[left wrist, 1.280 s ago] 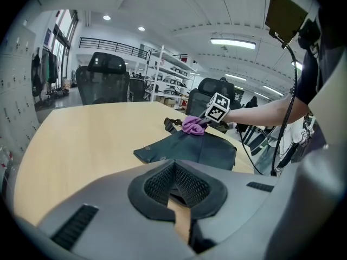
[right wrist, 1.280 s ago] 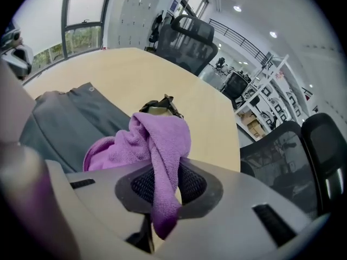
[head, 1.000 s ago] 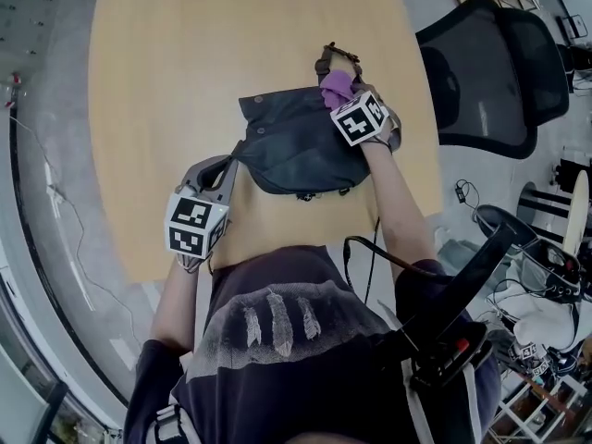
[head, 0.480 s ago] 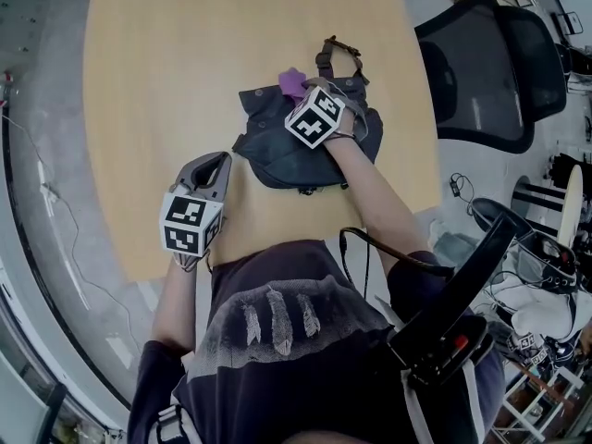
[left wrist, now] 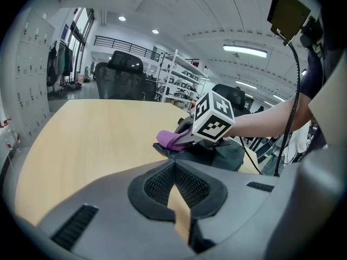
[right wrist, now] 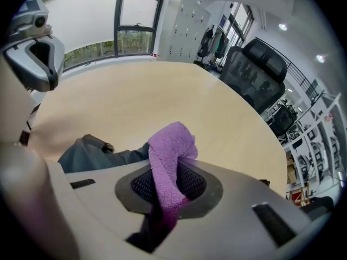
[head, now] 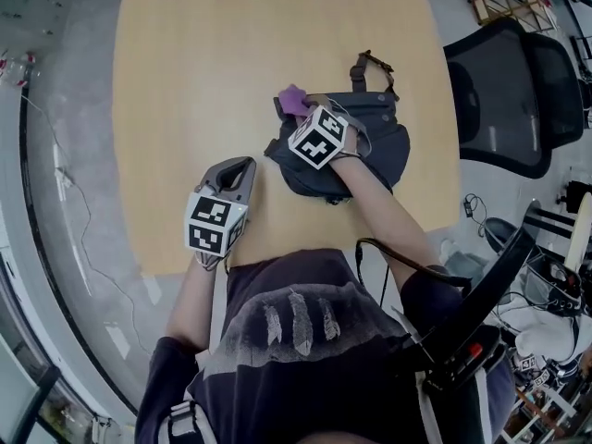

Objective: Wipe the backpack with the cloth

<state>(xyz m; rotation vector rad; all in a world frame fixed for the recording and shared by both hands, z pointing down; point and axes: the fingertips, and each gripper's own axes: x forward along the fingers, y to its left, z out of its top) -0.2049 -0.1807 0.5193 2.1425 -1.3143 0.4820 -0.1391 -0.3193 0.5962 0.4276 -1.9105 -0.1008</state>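
A dark grey backpack [head: 375, 146] lies flat on the wooden table [head: 185, 81], its strap loop pointing to the far side. My right gripper [head: 302, 111] is shut on a purple cloth [head: 293, 99] and presses it onto the bag's far left corner. In the right gripper view the cloth [right wrist: 171, 156] bulges up between the jaws, with the backpack [right wrist: 92, 153] just beyond. The left gripper view shows the cloth [left wrist: 171, 140] resting on the bag's edge. My left gripper [head: 242, 166] hovers over bare table left of the bag, shut with nothing in it.
A black mesh office chair [head: 518, 91] stands beyond the table's right edge. Cables and equipment lie on the floor at the lower right. The table's near edge runs just in front of the person's body.
My right gripper has slid the cloth leftward across the backpack, from near the strap end to the bag's far left corner. The left gripper has stayed beside the bag.
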